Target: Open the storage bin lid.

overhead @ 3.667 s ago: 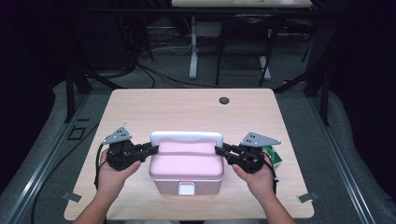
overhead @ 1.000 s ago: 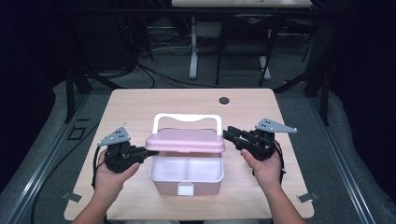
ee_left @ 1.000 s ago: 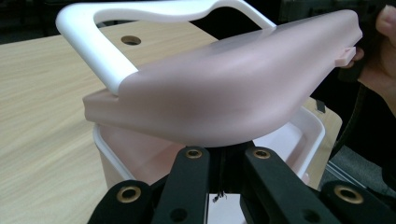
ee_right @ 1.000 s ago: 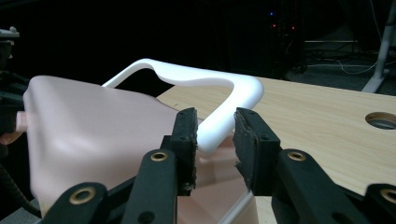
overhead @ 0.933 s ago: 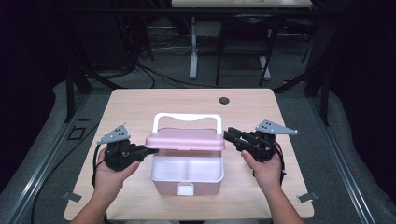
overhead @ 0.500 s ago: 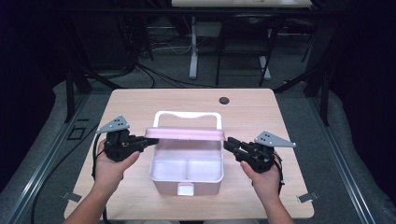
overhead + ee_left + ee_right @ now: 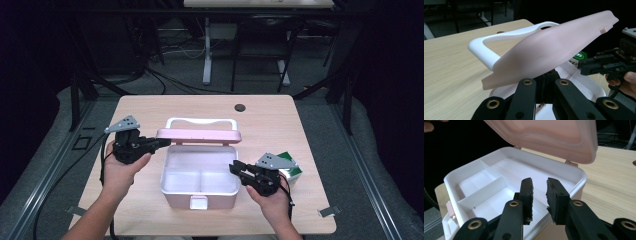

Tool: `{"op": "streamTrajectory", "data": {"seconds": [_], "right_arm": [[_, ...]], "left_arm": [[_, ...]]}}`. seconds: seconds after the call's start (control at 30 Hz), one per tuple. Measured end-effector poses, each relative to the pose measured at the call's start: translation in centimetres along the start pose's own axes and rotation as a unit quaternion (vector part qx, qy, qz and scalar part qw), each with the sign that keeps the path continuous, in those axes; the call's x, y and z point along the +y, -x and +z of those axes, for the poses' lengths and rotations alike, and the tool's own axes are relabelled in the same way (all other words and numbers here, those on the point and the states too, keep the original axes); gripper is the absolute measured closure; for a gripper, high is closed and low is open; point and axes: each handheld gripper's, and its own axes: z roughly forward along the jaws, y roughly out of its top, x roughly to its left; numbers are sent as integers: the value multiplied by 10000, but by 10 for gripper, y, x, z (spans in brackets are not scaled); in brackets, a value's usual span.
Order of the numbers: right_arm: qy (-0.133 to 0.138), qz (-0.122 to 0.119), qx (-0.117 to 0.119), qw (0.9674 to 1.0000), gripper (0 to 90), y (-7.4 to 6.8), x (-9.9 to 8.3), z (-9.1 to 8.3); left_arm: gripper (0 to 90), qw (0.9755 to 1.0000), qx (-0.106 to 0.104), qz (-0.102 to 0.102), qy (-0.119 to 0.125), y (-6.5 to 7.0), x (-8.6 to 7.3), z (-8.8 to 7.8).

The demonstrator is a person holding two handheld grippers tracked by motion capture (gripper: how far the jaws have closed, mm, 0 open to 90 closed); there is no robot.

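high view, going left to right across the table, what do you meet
left claw shut on the pink lid's edge → pink lid, raised → open white box beneath it → right claw at the box's right rim, holding nothing → green and white carton

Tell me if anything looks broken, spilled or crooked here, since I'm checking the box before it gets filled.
Nothing stands out. The pink lid is raised on its back hinges, held at its edge by the left gripper, and looks whole. The box sits square on the table; its white compartments are empty and clean. The right gripper holds nothing.
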Motion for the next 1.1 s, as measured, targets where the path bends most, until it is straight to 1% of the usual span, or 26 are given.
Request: {"op": "streamTrajectory", "data": {"seconds": [0.1, 0.13, 0.23, 0.27, 0.3, 0.33, 0.37, 0.4, 0.43, 0.5, 0.57, 0.6, 0.83, 0.87, 0.97, 1.03, 1.1], "right_arm": [[-12, -31, -24, 10000, 731, -2, -3, 4], [-71, -68, -61, 9999, 727, -3, -4, 5], [-59, -92, -76, 9999, 732, -5, -5, 6], [-14, -109, -115, 9999, 755, -6, -5, 6], [96, -139, -124, 9998, 786, -7, -5, 4], [106, -139, -60, 9998, 814, -8, -5, 3], [60, -176, -58, 9998, 836, -9, -5, 2], [11, -163, -33, 9999, 855, -10, -6, 3], [15, -164, 29, 9999, 869, -10, -7, 3], [-40, -194, 62, 9998, 887, -10, -9, 4], [-108, -148, 94, 9998, 894, -10, -11, 6], [-110, -177, 115, 9997, 894, -10, -12, 6], [-109, -207, 119, 9997, 894, -11, -13, 5], [-49, -220, 126, 9997, 897, -11, -14, 5], [-50, -272, 122, 9995, 898, -11, -14, 5], [-37, -267, 147, 9995, 900, -10, -14, 5], [-62, -271, 145, 9995, 900, -10, -14, 5]], "left_arm": [[900, 10000, -17, -16, 19, -1, 3, 0], [900, 10000, -4, -8, 13, -1, 3, 0], [900, 10000, -26, -58, 36, -2, 5, 1], [900, 10000, -31, -69, 33, -3, 5, 1], [900, 10000, -23, -72, 32, -3, 6, 2], [900, 10000, -8, -65, 29, -4, 6, 2], [900, 10000, -2, -65, 16, -4, 7, 2], [900, 10000, 0, -74, 14, -4, 7, 2], [900, 10000, 0, -71, 21, -4, 8, 3], [900, 10000, 17, -57, 10, -5, 9, 3], [900, 10000, 34, -72, -1, -6, 11, 4], [900, 10000, 35, -91, 15, -6, 11, 4], [900, 9999, 74, -117, 31, -9, 16, 7], [900, 9999, 84, -136, 30, -10, 17, 7], [900, 9998, 108, -155, 27, -12, 18, 9], [900, 9998, 120, -164, 28, -14, 19, 10], [900, 9996, 187, -187, 31, -15, 21, 11]]}}
